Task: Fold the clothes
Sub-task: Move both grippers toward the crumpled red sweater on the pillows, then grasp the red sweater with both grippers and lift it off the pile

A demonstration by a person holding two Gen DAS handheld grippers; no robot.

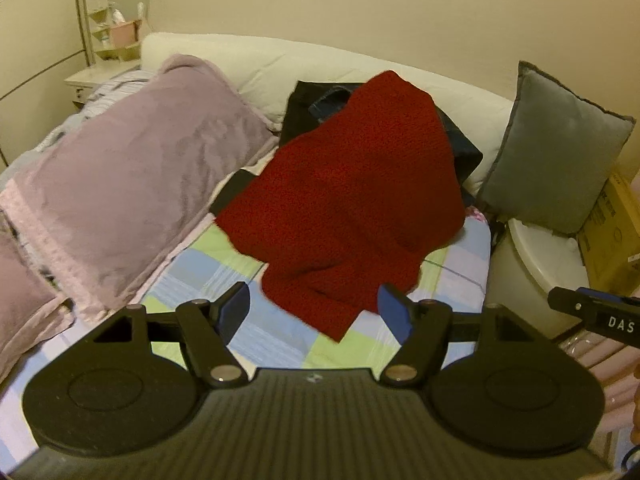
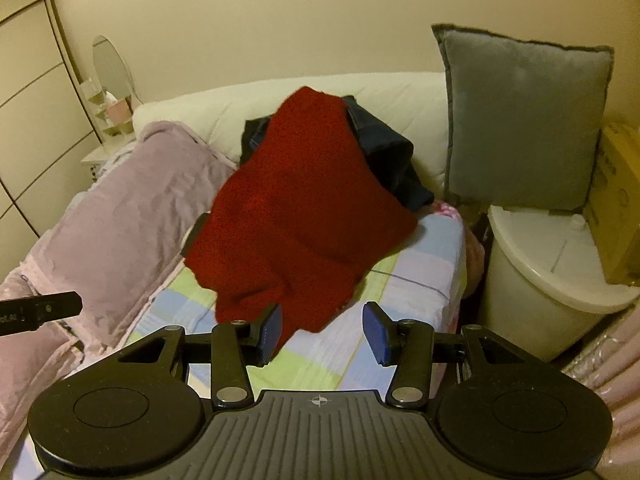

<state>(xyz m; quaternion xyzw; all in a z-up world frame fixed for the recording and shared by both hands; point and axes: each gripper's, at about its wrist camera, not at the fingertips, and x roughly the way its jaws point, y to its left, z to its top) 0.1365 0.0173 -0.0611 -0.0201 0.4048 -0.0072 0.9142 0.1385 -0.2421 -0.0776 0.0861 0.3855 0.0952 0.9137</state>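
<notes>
Both the left gripper (image 1: 314,312) and the right gripper (image 2: 322,334) hover with jaws spread wide and nothing between them, and just ahead of their tips the fuzzy dark-red knitted garment (image 1: 352,196) lies draped, unfolded, over a heap of dark blue and black clothes (image 1: 460,140) on the pastel checked bedsheet (image 1: 208,276). A pinch at its near hem could gather a doubled layer or drag the heap beneath along, since the knit looks thick and limp. The mauve plush pillow (image 1: 132,184) crowds the left gripper's side and the grey square cushion (image 2: 520,120) with the white lidded bin (image 2: 548,276) the right's, so spreading room is tight.
</notes>
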